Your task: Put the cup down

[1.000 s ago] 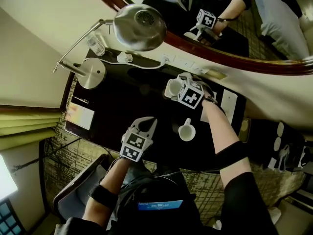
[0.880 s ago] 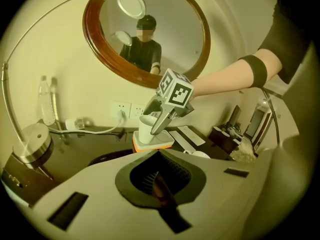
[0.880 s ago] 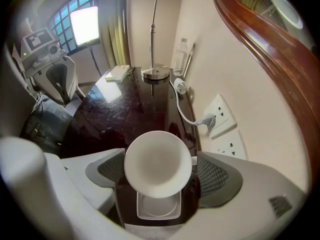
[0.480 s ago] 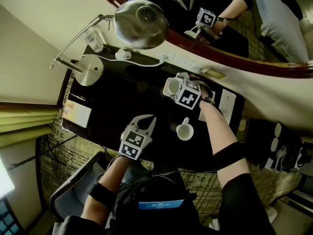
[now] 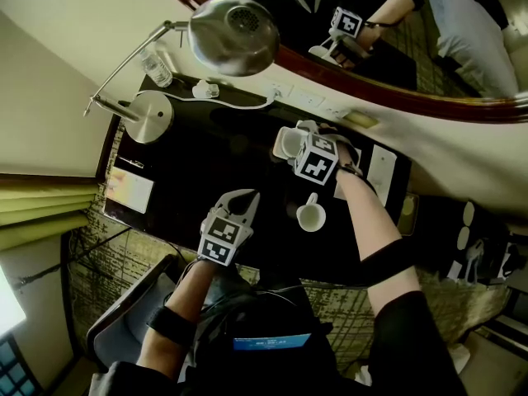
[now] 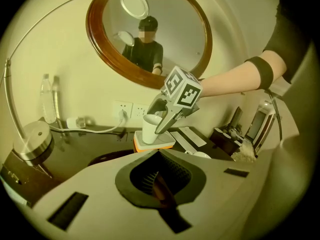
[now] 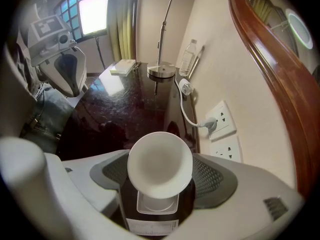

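Dark glossy desk (image 5: 206, 176) against a cream wall. A chrome desk lamp (image 5: 231, 33) stands on a round base at the far left corner, with a clear water bottle (image 5: 156, 66) just beside it. A white cable (image 5: 239, 104) runs to the wall sockets (image 5: 309, 101), below a wood-framed round mirror (image 7: 267, 64). A white notepad (image 5: 130, 191) lies at the desk's left edge, and a white handled mug (image 5: 311, 217) stands upright near the front.

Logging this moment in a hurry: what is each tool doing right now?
Left tool: closed, nothing in it.
Right tool: has just been closing and now grips the white cup between its jaws.
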Motion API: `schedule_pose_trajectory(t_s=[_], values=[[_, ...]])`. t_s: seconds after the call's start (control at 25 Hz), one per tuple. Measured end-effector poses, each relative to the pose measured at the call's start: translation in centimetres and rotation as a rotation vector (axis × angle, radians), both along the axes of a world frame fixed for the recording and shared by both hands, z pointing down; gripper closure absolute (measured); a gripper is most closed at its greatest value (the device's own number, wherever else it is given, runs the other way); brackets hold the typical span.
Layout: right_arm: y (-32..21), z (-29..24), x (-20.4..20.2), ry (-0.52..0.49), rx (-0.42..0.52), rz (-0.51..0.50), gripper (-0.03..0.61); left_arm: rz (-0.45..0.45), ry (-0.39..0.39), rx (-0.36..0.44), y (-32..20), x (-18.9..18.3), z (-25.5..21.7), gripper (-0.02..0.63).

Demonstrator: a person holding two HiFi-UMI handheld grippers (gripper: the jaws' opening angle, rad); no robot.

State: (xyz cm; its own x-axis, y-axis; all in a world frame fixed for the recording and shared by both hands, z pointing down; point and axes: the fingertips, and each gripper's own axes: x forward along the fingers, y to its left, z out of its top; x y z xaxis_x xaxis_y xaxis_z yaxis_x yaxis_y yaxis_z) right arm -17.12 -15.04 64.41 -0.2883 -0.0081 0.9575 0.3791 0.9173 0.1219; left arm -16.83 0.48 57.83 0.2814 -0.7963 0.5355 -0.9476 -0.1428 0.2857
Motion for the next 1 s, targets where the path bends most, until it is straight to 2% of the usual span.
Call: schedule_pose_trajectory(t_s=[0.24, 0.48, 1.0], values=[[2.1, -2.3, 0.0, -0.035, 0.006, -0.02, 0.173, 0.003, -0.018, 0.008, 0.3, -0.3, -0.8, 0.607], [6.3, -3.3, 0.8, -0.056, -0.007, -0.043, 0.173, 0.008, -0.043, 0.017, 1.0, -0.2, -1.7, 0.607], [15.1, -0.5, 3.2, -0.06, -0.073, -0.039, 0.173, 0.018, -0.078, 0.016, 3.7, 0.3, -2.3, 0.607]])
